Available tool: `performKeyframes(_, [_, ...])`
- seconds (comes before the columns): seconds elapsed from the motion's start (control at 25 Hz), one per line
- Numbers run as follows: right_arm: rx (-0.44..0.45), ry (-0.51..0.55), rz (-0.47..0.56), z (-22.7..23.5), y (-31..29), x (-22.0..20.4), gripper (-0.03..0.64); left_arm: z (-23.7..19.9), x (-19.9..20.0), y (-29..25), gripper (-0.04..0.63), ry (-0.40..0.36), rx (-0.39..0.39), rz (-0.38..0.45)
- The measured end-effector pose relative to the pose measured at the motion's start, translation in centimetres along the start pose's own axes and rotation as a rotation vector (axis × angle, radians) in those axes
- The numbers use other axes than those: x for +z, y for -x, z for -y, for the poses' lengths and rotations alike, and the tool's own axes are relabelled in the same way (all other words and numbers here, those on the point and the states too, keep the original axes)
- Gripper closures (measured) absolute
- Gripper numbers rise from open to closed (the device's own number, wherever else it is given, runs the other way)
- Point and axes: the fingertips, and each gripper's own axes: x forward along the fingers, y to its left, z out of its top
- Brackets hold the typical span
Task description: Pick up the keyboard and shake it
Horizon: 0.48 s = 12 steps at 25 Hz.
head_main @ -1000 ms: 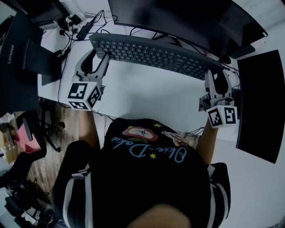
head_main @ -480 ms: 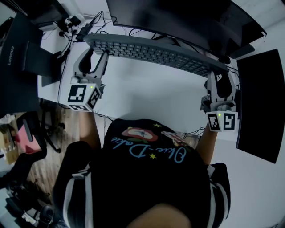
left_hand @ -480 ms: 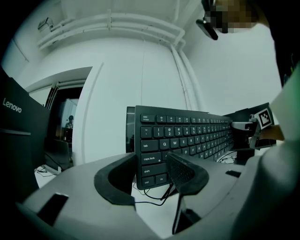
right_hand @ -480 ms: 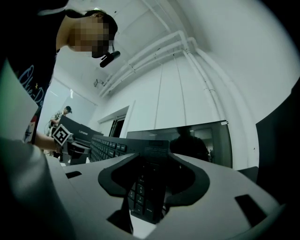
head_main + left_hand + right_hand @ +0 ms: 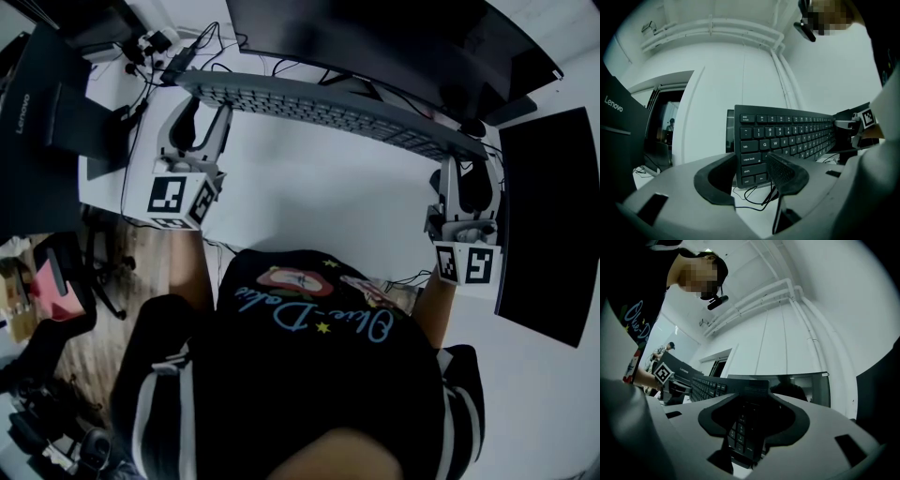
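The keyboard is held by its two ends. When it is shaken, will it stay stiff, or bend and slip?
Probably stiff: the keyboard spans straight between the left gripper and right gripper with no visible sag. It looks thin, so it is likely light for its length. Slipping seems possible, since each grip takes only a narrow end.

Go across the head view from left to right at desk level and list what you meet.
Black Lenovo device → left gripper → keyboard, gripped at both ends → right gripper → black mat.
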Motion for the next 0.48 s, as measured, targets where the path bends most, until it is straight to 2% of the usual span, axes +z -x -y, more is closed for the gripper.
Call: performKeyframes(0.48, [0.002,0.021,0.007,-0.21,0.11,0.2,0.442,-0.02,-0.18,-0.12,0.408,-0.003,0.012,-0.004])
